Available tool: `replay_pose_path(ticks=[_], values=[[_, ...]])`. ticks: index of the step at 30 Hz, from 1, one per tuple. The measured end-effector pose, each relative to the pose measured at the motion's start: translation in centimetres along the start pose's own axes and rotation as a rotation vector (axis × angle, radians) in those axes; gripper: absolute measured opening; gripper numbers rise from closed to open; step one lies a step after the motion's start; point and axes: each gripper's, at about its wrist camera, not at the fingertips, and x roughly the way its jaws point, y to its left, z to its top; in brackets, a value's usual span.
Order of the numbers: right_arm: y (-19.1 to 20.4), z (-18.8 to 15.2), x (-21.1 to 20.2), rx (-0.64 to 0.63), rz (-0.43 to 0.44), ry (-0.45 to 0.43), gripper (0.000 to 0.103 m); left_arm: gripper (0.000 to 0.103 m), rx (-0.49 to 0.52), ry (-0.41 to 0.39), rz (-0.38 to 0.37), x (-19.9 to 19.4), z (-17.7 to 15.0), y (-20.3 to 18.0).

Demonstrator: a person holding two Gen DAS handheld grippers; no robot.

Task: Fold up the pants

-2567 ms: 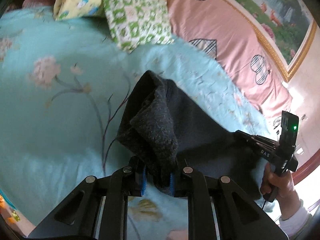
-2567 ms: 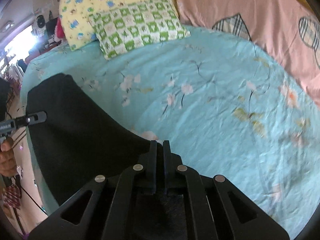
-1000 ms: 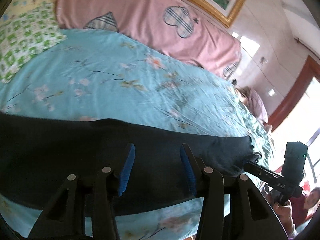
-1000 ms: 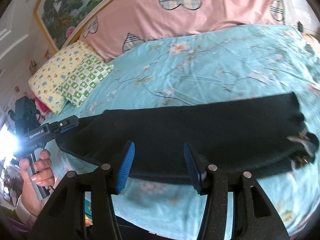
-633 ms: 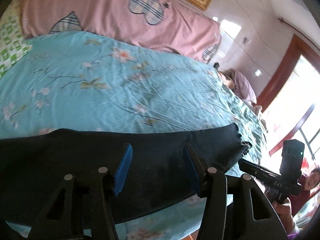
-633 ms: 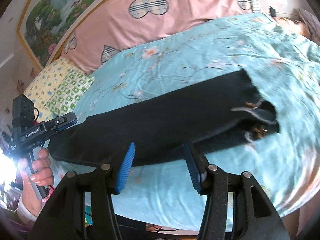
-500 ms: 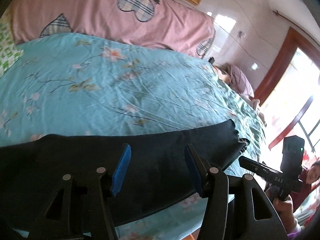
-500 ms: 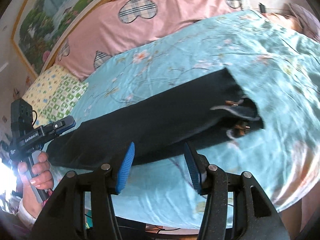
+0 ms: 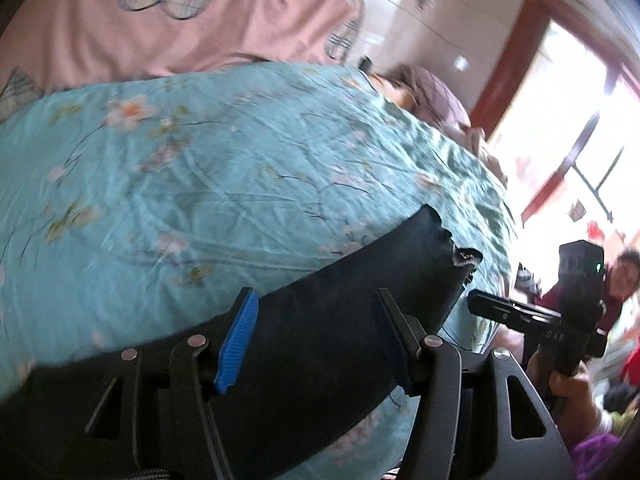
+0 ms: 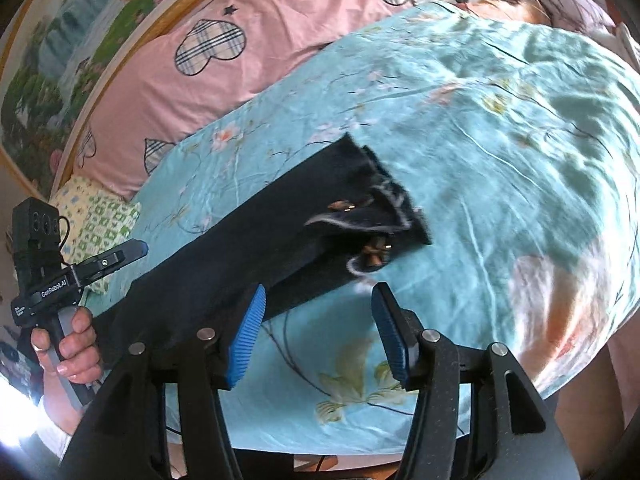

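Observation:
Dark pants (image 9: 328, 320) lie in a long flat strip on the turquoise floral bedspread (image 9: 224, 176), waistband end at the right. In the right wrist view the pants (image 10: 256, 240) run from lower left to the open waistband (image 10: 376, 216) with white lining showing. My left gripper (image 9: 316, 320) is open and empty, hovering over the pants near the waist. My right gripper (image 10: 318, 312) is open and empty, just in front of the waistband; it also shows in the left wrist view (image 9: 486, 308). The left gripper shows at the left of the right wrist view (image 10: 128, 252).
A pink headboard cover with plaid hearts (image 10: 224, 52) lines the back of the bed. A green checked pillow (image 10: 96, 220) lies at the far left. A purple-grey pillow (image 9: 432, 96) sits at the far right. A person (image 9: 616, 280) sits off the bed's right side.
Both grippers let go of the pants, which now lie flat. Both views have since swung toward the waistband end, and the right gripper has come close to the waistband.

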Motion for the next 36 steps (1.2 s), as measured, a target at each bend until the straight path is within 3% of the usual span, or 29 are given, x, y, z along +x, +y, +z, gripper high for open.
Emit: replay_pose_path(ticks=[9, 17, 19, 21, 23, 29, 33, 36], values=[[-0.9, 1.1, 0.6, 0.057, 0.015, -0.012, 0.063, 0.064, 0.126, 0.1, -0.032, 4.6, 2.9, -2.6], [-3.0, 2.0, 1.6, 0.209, 0.092, -0.048, 0.063, 0.064, 0.213, 0.213, -0.068, 9.0, 4.5, -4.8], [-2.9, 2.1, 1.6, 0.187, 0.072, -0.061, 0.053, 0.064, 0.229, 0.246, -0.078, 10.2, 4.8, -5.4], [-3.2, 2.0, 1.7, 0.166, 0.057, -0.058, 0.031, 0.064, 0.243, 0.269, -0.086, 11.1, 5.0, -6.0], [-3.8, 2.0, 1.8, 0.169, 0.071, -0.06, 0.018, 0.064, 0.267, 0.293, -0.095, 12.1, 5.2, -6.8], [-5.0, 1.8, 0.7, 0.15, 0.116, -0.094, 0.014, 0.064, 0.312, 0.373, -0.144, 15.4, 6.3, -8.8], [-5.8, 1.7, 0.7, 0.167, 0.139, -0.09, 0.014, 0.063, 0.317, 0.424, -0.221, 17.6, 7.3, -9.8], [-6.0, 1.5, 0.8, 0.167, 0.147, -0.086, 0.014, 0.053, 0.315, 0.447, -0.289, 18.8, 8.0, -10.2]])
